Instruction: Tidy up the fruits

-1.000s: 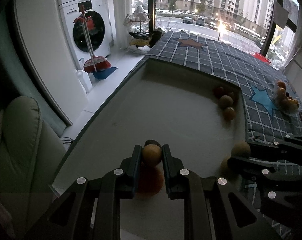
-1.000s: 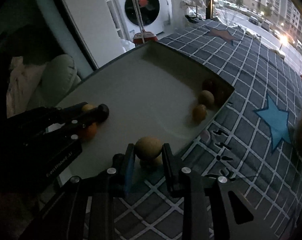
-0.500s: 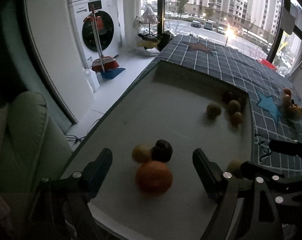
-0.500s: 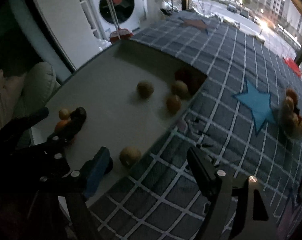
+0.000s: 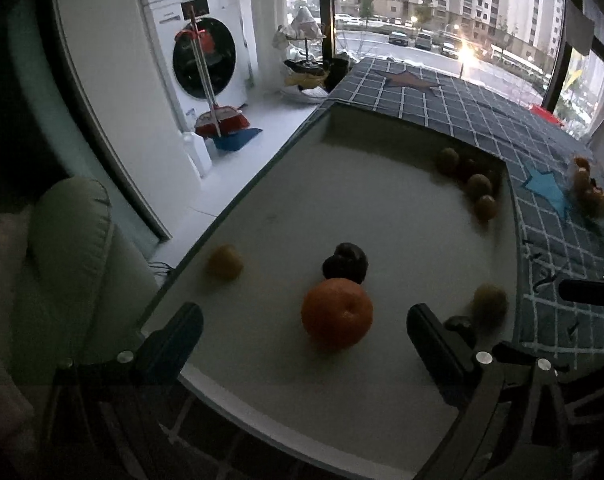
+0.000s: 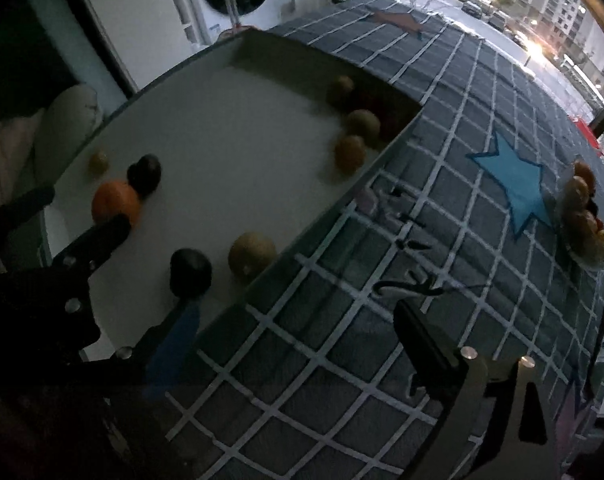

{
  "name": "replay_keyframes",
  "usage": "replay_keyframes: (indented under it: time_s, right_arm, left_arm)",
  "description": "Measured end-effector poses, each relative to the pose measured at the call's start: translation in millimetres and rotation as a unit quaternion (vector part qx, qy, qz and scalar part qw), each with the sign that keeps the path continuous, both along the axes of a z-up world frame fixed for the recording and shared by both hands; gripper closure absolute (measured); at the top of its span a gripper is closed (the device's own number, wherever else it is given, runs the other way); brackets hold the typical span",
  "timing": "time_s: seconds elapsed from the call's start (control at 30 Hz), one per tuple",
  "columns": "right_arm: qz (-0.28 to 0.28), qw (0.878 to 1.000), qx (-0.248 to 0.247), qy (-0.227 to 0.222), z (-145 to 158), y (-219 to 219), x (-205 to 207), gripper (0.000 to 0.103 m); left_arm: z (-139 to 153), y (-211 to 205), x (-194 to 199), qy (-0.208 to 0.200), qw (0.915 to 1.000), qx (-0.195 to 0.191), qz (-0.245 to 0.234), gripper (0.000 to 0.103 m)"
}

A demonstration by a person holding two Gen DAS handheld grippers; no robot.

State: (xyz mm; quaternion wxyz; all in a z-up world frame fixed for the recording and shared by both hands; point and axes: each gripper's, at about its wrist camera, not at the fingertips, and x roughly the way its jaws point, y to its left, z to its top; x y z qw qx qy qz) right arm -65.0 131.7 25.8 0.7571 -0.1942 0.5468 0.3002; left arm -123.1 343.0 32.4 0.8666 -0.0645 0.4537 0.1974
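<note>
Hanging over the near end of the shallow white tray, the left gripper is seen with jaws spread wide after just opening; nothing is gripped, though the round orange fruit sits on the tray between the black fingers, touched by neither. A dark purple-black fruit is touching the orange on its far side; a small yellow fruit lies apart near the left rim. The right gripper is likewise spread wide, just opened, holding nothing, poised over the tray's right rim and the navy grid-patterned cloth. Just beyond it a tan-green round fruit and a small black fruit rest by the rim. Several brownish fruits are clustered in the far right corner. More fruit is piled in a clear dish beside the blue star patch. Farther back a white washing machine is seen; its panel writing is too small to be read.
</note>
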Motion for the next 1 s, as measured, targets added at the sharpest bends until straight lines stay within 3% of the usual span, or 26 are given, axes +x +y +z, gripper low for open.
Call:
replay_keyframes:
  time_s: [0.27, 1.0]
  right_arm:
    - [0.026, 0.999, -0.024, 0.000, -4.0, 3.1, -13.4, 0.001]
    - [0.011, 1.000, -0.016, 0.000, 1.3, -3.8, -13.4, 0.001]
  left_arm:
    - [1.7, -0.1, -7.4, -0.003, 0.9999, -0.009, -0.006, 0.001]
    - [7.7, -7.0, -8.2, -0.005, 0.9999, -0.002, -0.010, 0.001]
